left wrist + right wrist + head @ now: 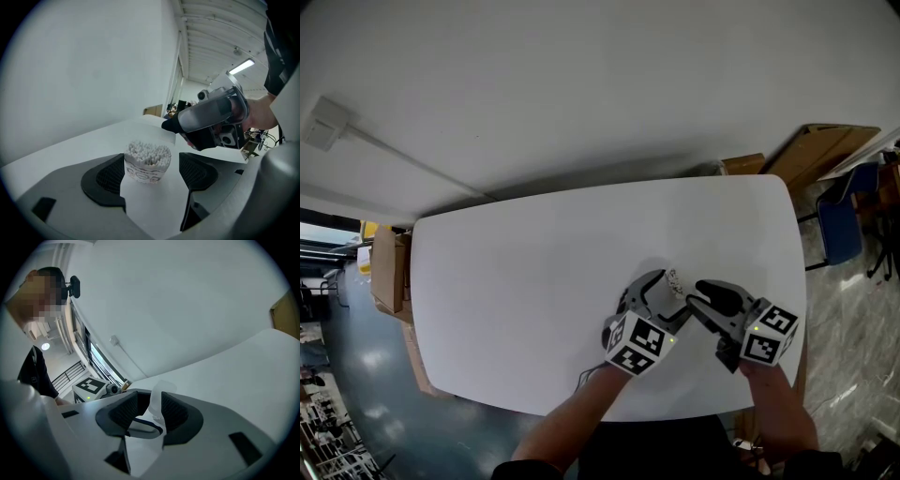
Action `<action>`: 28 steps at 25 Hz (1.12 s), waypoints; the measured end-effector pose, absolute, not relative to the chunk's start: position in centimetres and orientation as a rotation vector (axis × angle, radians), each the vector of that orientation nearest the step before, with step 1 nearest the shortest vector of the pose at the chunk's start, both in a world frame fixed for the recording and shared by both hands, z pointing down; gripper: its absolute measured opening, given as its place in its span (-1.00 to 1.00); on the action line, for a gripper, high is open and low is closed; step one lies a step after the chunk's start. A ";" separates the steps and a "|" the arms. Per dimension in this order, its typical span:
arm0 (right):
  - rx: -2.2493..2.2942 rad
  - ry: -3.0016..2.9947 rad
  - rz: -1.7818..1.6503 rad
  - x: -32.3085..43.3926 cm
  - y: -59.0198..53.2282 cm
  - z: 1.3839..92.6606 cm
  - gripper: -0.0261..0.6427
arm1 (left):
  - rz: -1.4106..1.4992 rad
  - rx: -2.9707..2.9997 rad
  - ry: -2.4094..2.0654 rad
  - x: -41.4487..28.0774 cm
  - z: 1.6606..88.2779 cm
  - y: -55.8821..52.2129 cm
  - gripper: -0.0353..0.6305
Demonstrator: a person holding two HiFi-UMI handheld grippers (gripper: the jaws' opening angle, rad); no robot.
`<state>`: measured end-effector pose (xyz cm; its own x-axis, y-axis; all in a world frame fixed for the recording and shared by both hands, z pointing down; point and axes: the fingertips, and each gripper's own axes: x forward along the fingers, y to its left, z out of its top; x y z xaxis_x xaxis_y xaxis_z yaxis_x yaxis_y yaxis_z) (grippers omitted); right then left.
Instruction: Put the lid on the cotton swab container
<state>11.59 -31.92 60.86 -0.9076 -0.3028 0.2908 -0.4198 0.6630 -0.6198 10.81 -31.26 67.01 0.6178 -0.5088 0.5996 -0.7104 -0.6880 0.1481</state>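
From above, the cotton swab container (676, 278) is almost wholly hidden by the left gripper (666, 292) and right gripper (699, 302) (just a white sliver shows). Its label print (143, 174) is too small to read; both forearms (572, 427) run off the bottom edge.

Cotton swab container (146, 165): small round tub, upright on white table (70, 154), packed with swabs (printed band round wall). Clear lid (163, 389): faint, seating indeterminable.

We see a white table (516, 281) against a plain wall (581, 84) that carries a small box (325, 122) with conduit. Cardboard boxes (387, 267) stand by the table's left end; flat cardboard (825, 145) and a blue chair (841, 225) stand beyond its right.
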 end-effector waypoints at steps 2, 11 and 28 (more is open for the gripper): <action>0.584 -2.710 1.081 11.5 -31.7 61.0 -0.48 | 0.752 2.476 -0.962 11.1 67.0 -31.0 0.18; 0.596 -2.626 1.061 11.0 -31.0 62.4 -0.68 | 0.753 2.452 -0.931 10.9 67.1 -29.6 0.18; 0.600 -2.485 0.744 10.0 -30.9 63.2 -0.83 | 0.729 2.427 -0.852 10.3 66.7 -28.4 0.18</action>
